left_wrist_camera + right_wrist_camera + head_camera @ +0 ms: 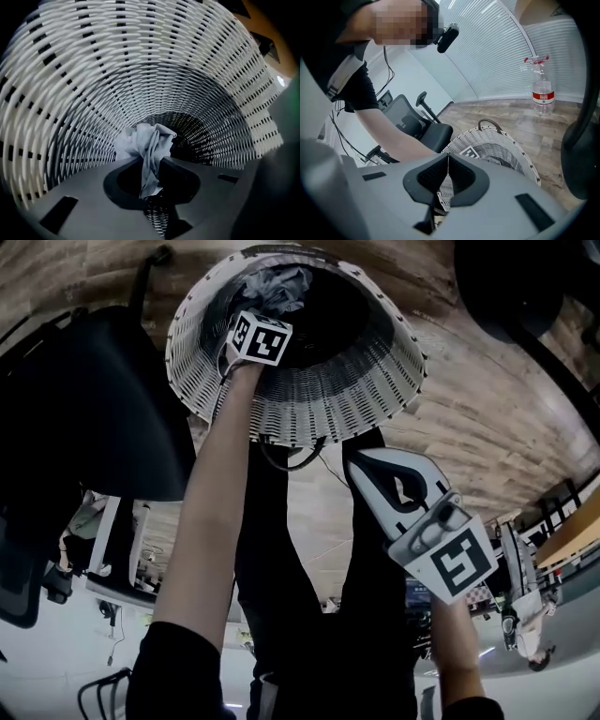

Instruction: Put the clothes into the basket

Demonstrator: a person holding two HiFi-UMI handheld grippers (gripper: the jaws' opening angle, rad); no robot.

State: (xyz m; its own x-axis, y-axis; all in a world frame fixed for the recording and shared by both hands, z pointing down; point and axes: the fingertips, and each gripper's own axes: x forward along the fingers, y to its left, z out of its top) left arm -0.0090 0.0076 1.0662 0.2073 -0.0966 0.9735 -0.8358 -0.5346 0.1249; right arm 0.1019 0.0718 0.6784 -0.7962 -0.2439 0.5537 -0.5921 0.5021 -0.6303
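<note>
My left claw (157,163) is down inside the white wicker basket (140,61), pointing steeply at its bottom. Its jaws are pinched narrow on a crumpled grey cloth (143,143). The bulk of the cloth bunches just beyond the tips, and a thin tail of it runs back between the jaws. I cannot tell whether the cloth touches the basket's bottom. The woven wall curves all round this claw, and my left forearm (211,512) reaches in over the rim. My right claw (448,159) is outside the basket, jaws closed together with nothing in them. The basket's rim lies just beyond and below its tips, with a dark handle (490,124) on the far edge. A black office chair (417,124) stands beyond this claw to its left. A clear spray bottle (543,93) stands well off to its right on the wooden floor (520,122).
</note>
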